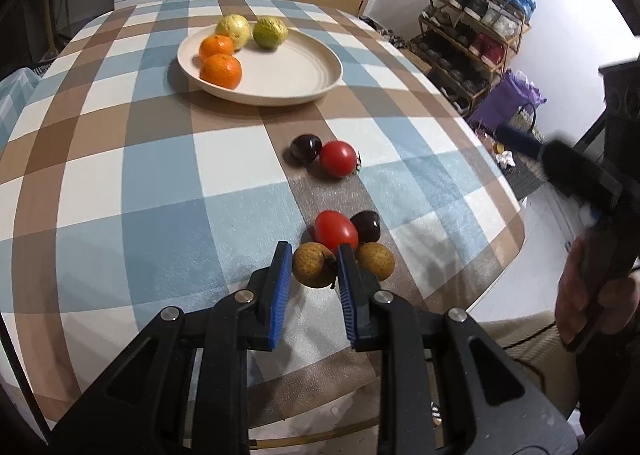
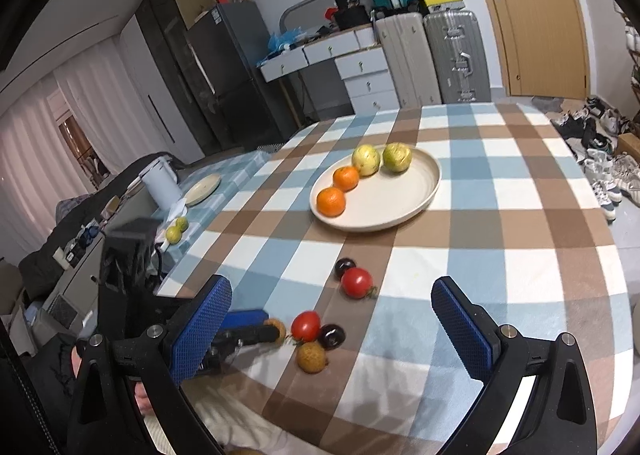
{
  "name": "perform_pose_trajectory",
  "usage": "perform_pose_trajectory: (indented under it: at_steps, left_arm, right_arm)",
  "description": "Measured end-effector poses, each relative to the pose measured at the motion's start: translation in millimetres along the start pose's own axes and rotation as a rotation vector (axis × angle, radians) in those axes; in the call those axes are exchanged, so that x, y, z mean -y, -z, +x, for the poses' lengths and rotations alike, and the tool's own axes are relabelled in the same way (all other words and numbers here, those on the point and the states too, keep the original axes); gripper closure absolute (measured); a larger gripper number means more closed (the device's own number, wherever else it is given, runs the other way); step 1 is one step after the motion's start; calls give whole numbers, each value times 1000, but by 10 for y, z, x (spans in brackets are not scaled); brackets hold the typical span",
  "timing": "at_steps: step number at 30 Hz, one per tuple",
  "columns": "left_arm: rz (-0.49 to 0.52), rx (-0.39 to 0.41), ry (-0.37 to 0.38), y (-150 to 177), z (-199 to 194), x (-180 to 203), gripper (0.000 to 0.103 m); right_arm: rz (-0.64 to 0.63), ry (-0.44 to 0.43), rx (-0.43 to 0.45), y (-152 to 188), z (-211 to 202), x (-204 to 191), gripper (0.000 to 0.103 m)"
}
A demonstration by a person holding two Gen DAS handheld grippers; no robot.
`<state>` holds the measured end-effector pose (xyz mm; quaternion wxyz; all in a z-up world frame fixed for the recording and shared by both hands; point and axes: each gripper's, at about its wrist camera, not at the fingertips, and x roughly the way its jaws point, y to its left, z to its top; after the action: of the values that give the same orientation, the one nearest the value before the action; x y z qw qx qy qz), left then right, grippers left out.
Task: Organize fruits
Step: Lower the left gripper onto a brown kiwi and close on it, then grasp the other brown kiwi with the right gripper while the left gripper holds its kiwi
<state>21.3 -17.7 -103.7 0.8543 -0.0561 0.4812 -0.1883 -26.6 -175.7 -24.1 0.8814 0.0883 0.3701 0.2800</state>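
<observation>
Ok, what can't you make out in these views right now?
1. Left claw grip on the near longan: the left wrist view leaves pad contact unclear, and in the right wrist view the claw hides most of the fruit.
2. Second longan: partly behind a claw finger, left wrist view.
3. Two small green fruits: too small to identify, right wrist view.

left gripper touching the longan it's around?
Cannot tell. In the left wrist view the left gripper straddles the longan; its right finger overlaps the fruit's edge, a slight gap at the left. Right wrist view hides it.
</observation>
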Motion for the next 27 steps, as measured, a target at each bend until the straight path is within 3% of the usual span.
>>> perform_pose_trajectory:
  at_steps: [15, 27]
  left_arm:
    - [-134, 126, 86, -153, -508, -376, 83]
    - [-139, 156, 131, -149, -636, -383, 83]
  right_arm:
    - [-56, 13, -269, 403, 564, -184, 2]
    - [-116, 36, -364, 548, 868, -306, 33]
